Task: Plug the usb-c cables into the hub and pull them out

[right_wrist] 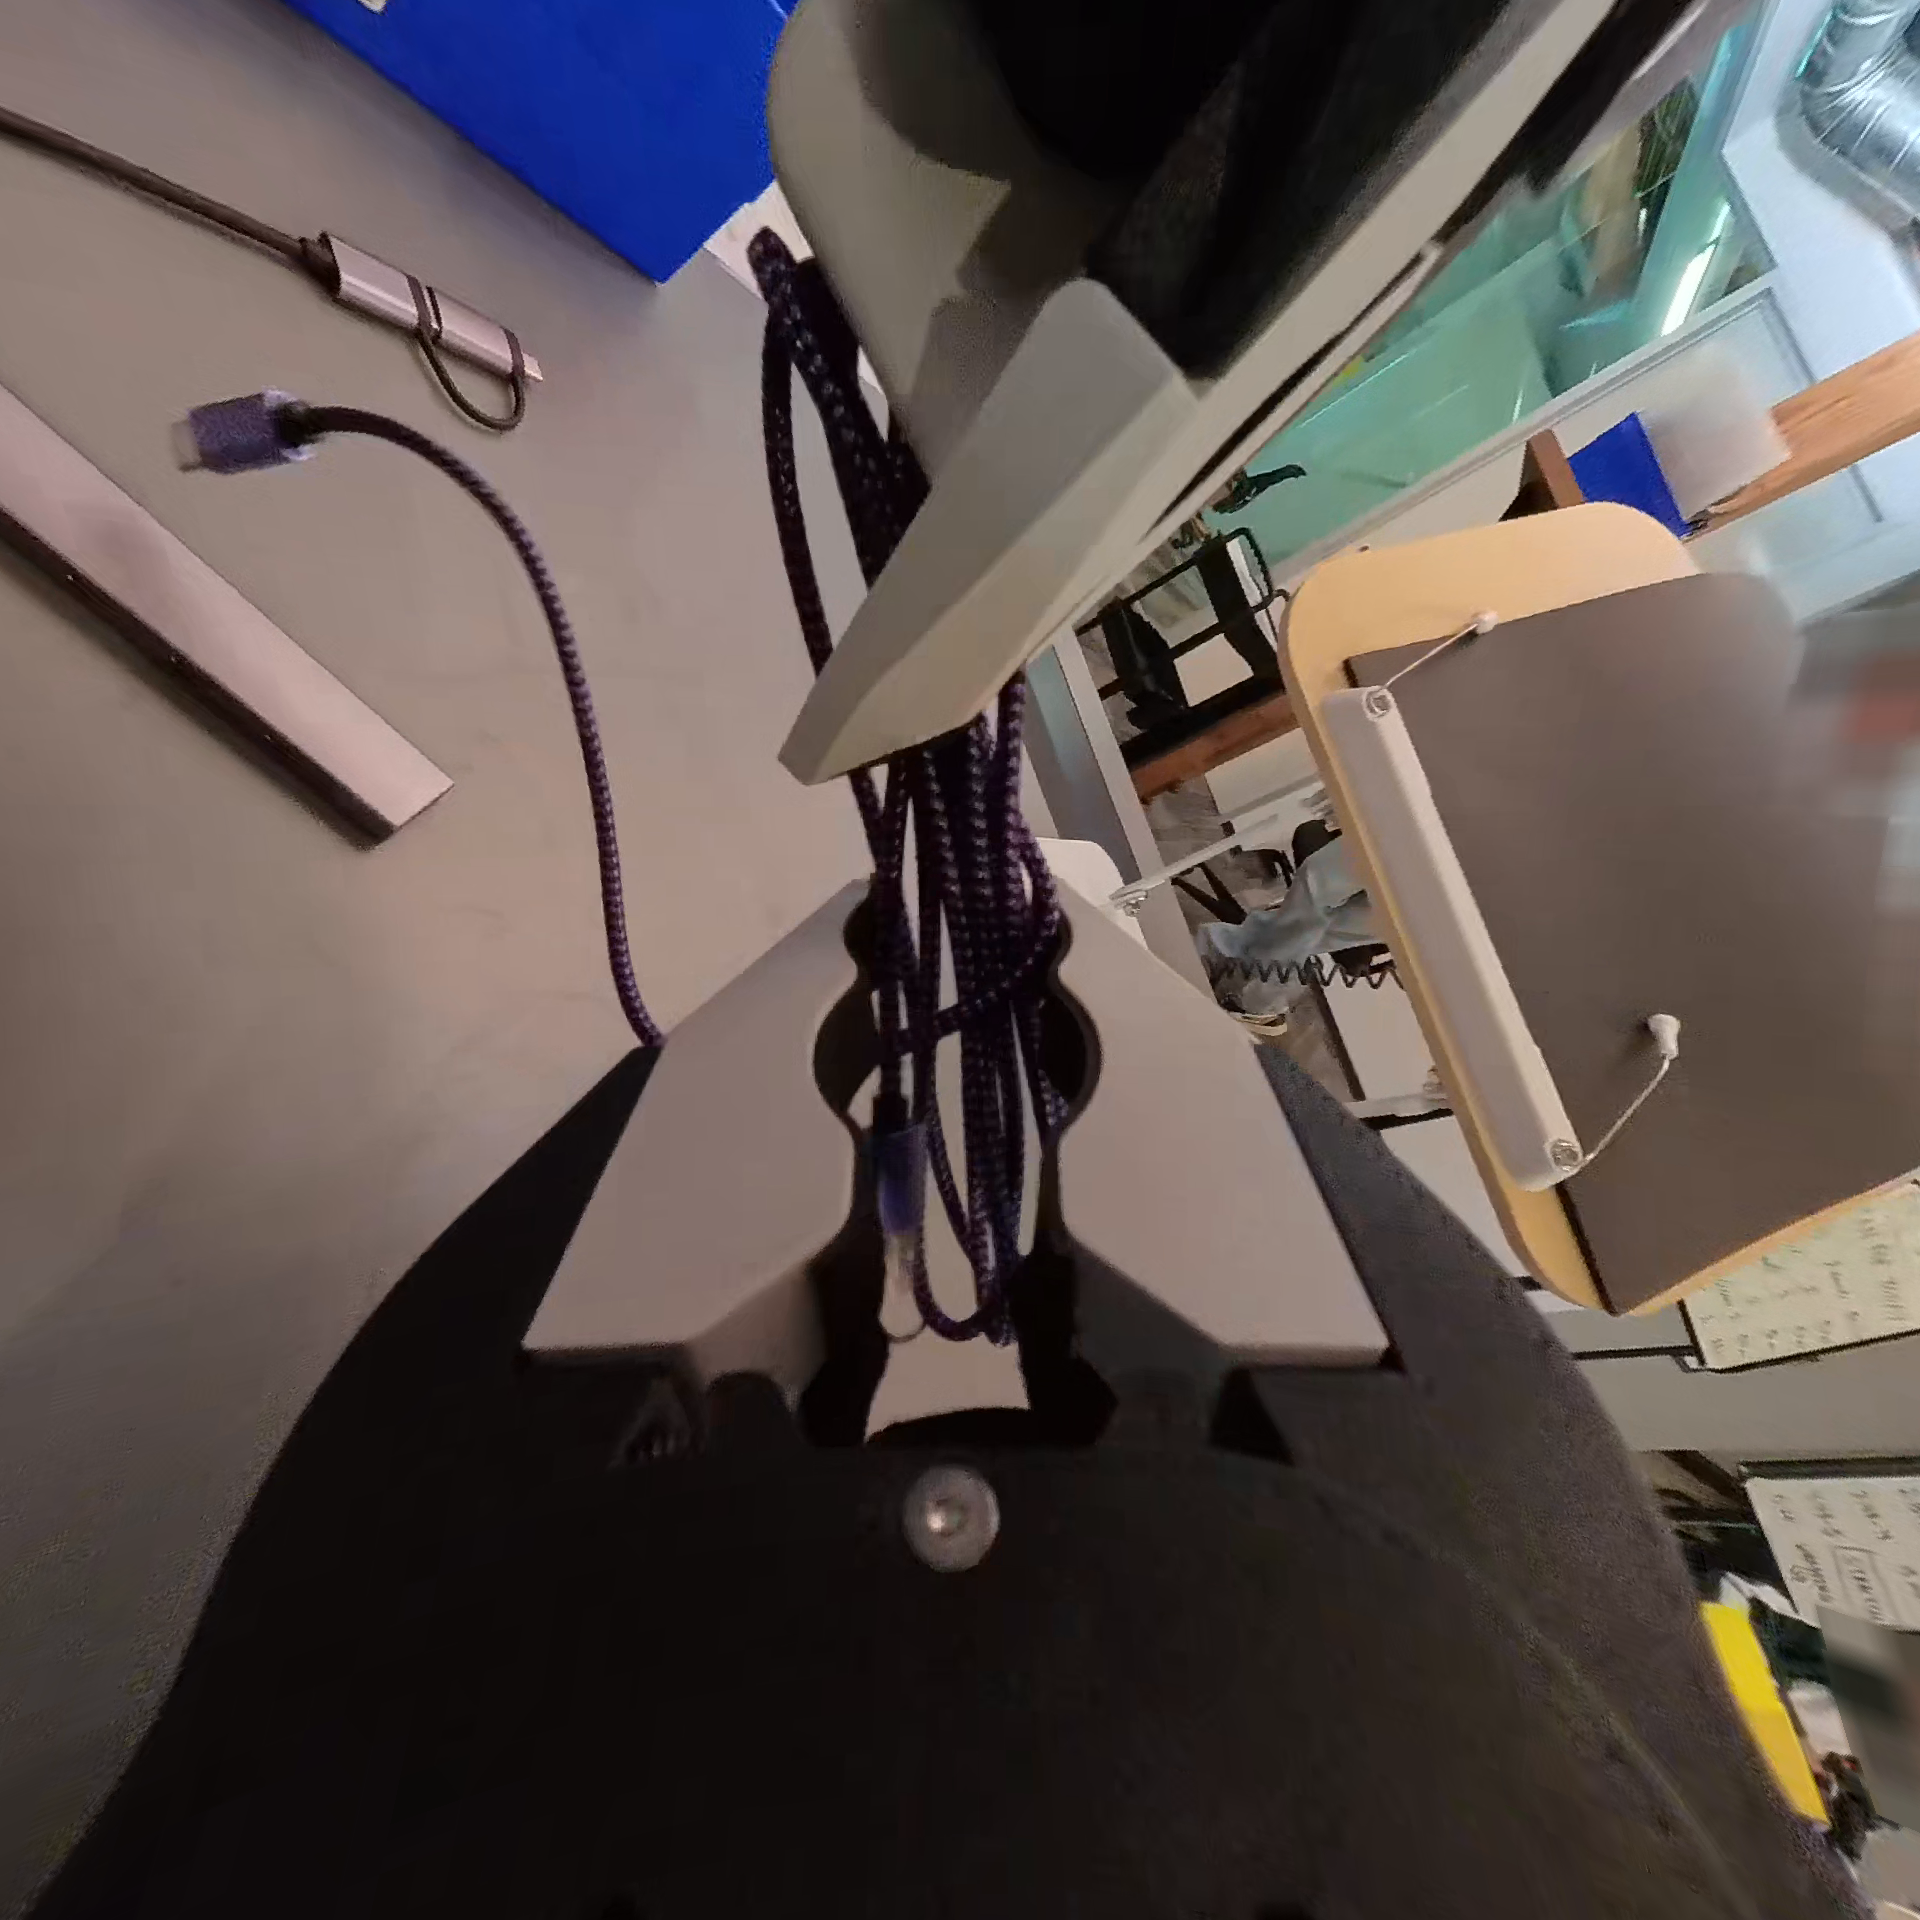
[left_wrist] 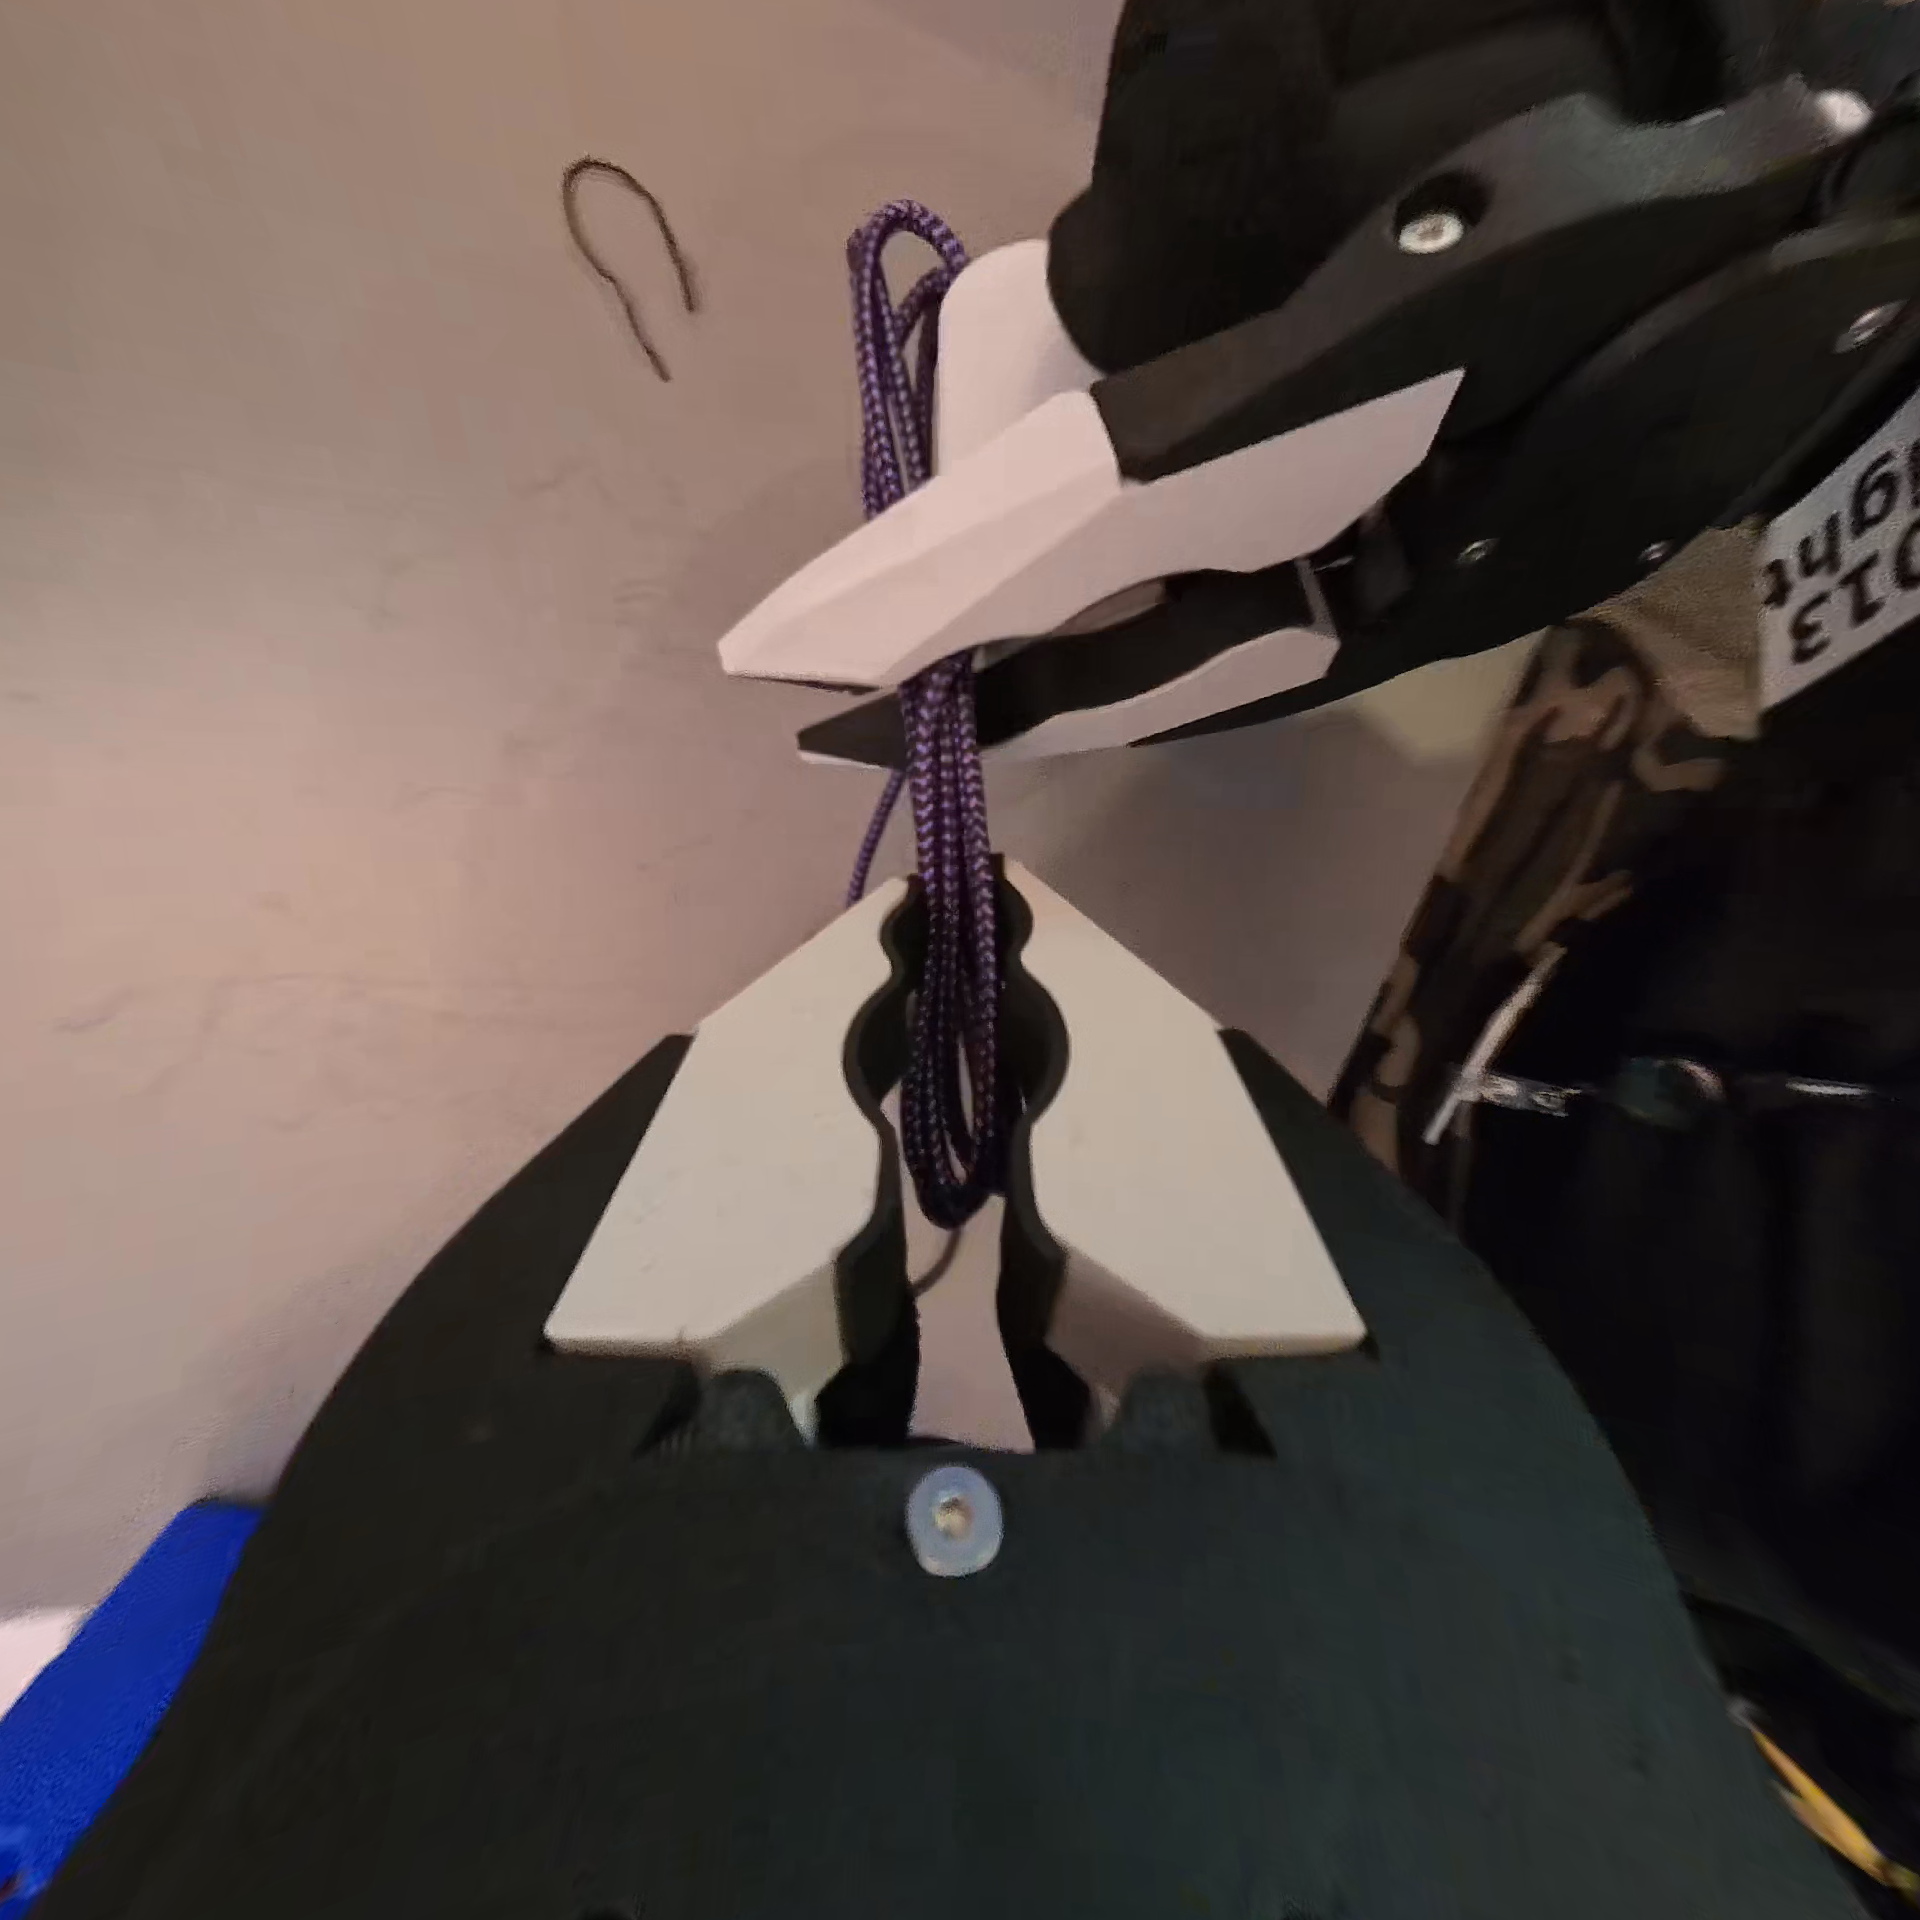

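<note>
A purple braided usb-c cable [left_wrist: 940, 790] is folded into a bundle of loops. My left gripper [left_wrist: 956, 883] is shut on the bundle's lower part. My right gripper [left_wrist: 821, 707] comes in from the right and is shut on the same bundle just above. In the right wrist view my right gripper [right_wrist: 956, 904] grips the bundle [right_wrist: 914, 821], and the left gripper [right_wrist: 831, 758] clamps it farther along. One plug [right_wrist: 899, 1195] hangs inside the bundle. A loose strand runs to the other plug [right_wrist: 229, 436] on the table. The silver hub [right_wrist: 426, 301] lies on the table, nothing plugged in.
A blue box [right_wrist: 582, 104] stands beyond the hub and also shows in the left wrist view [left_wrist: 104, 1662]. A flat silver bar [right_wrist: 208, 623] lies on the grey table. A thin dark wire loop [left_wrist: 623, 249] lies farther off. A wood-edged grey panel [right_wrist: 1558, 883] is at the right.
</note>
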Demonstrator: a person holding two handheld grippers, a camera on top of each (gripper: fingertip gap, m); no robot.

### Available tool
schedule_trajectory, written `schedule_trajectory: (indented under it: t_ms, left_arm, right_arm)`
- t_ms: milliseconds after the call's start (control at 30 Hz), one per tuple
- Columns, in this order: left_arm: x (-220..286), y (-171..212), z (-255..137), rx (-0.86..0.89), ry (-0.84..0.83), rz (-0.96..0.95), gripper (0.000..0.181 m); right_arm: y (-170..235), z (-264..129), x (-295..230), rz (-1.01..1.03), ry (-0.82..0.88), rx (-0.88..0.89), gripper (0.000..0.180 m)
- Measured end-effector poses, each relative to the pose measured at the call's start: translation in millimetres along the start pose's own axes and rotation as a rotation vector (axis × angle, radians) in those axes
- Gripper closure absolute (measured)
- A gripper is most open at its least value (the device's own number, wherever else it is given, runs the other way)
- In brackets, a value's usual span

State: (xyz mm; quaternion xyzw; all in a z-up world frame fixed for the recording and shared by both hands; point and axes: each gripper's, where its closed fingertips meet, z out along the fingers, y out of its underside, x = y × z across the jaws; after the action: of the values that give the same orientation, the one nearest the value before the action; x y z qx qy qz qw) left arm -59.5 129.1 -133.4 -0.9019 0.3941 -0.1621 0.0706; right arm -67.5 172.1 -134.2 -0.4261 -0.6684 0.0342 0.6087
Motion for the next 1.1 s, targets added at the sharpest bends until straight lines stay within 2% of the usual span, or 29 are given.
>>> schedule_trajectory:
  t_ms: [33, 167, 300, 467, 567, 633, 767, 867, 1000, 1100]
  left_arm:
    - [0.8, 0.4, 0.7, 0.004, 0.036, -0.018, 0.172]
    - [0.9, 1.2, 5.1, 0.025, 0.121, -0.057, 0.171]
    - [-4.4, -1.7, 5.2, 0.038, 0.008, 0.045, 0.16]
    - [-10.4, -15.7, -3.7, 0.085, -0.312, 0.281, 0.139]
    - [-15.6, -23.0, -8.5, 0.067, -0.627, 0.502, 0.135]
    - [-18.0, -23.9, -7.9, 0.035, -0.768, 0.602, 0.137]
    - [-27.7, -18.0, 1.6, 0.018, -0.87, 0.697, 0.148]
    - [-24.1, -14.6, 7.4, 0.023, -0.862, 0.738, 0.163]
    - [-23.0, -10.9, 12.6, 0.002, -0.85, 0.749, 0.173]
    - [-22.9, -11.0, 13.9, 0.021, -0.83, 0.725, 0.172]
  right_arm:
    - [0.4, -0.6, -0.5, -0.003, -0.002, -0.004, 0.161]
    - [3.9, -0.8, -7.9, 0.043, -0.064, -0.014, 0.173]
    - [8.0, 1.6, -15.8, 0.119, -0.131, -0.023, 0.175]
    - [13.0, 4.2, -26.8, 0.297, -0.258, -0.024, 0.176]
    - [12.0, 2.0, -29.9, 0.387, -0.324, -0.002, 0.176]
    - [9.4, 0.4, -32.3, 0.433, -0.363, 0.016, 0.176]
    - [4.7, -2.4, -36.0, 0.512, -0.426, 0.042, 0.176]
    - [3.9, -4.2, -38.1, 0.563, -0.471, 0.053, 0.176]
    - [4.8, -5.1, -40.2, 0.574, -0.496, 0.051, 0.177]
    - [5.4, -4.7, -41.6, 0.577, -0.506, 0.049, 0.177]
